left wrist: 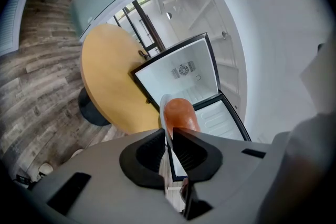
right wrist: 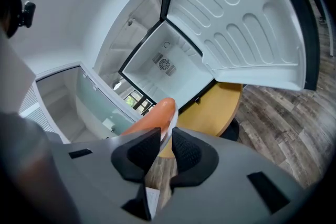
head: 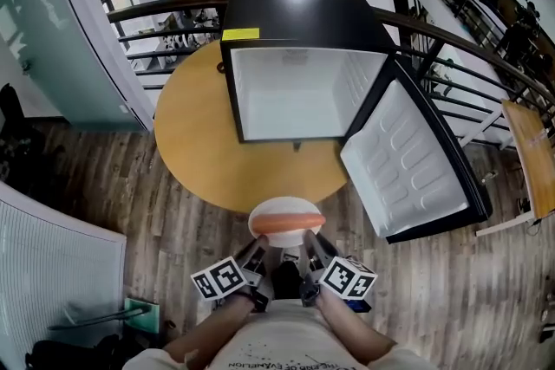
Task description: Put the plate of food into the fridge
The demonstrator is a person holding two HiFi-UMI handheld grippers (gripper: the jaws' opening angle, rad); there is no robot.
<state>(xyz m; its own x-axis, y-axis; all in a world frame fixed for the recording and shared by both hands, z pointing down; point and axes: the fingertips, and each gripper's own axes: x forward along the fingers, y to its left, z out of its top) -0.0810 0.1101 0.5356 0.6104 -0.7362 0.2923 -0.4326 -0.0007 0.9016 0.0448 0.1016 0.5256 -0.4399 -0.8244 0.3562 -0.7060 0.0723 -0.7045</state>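
A white plate (head: 282, 207) carrying an orange sausage (head: 286, 223) hangs in the air in front of the round wooden table (head: 199, 143). My left gripper (head: 257, 249) is shut on the plate's near left rim, and my right gripper (head: 310, 246) is shut on its near right rim. In the left gripper view the jaws (left wrist: 169, 136) pinch the thin rim (left wrist: 164, 106), with the sausage (left wrist: 181, 113) beyond. The right gripper view shows the same: jaws (right wrist: 167, 139) on the rim, sausage (right wrist: 152, 119) ahead. The black fridge (head: 303, 13) stands on the table, its empty white inside (head: 299, 91) facing me.
The fridge door (head: 408, 160) is swung wide open to the right and juts past the table edge. A curved black railing (head: 468, 48) runs behind the table. A glass partition (head: 52, 22) stands at the left, and wooden floor (head: 173, 230) lies below.
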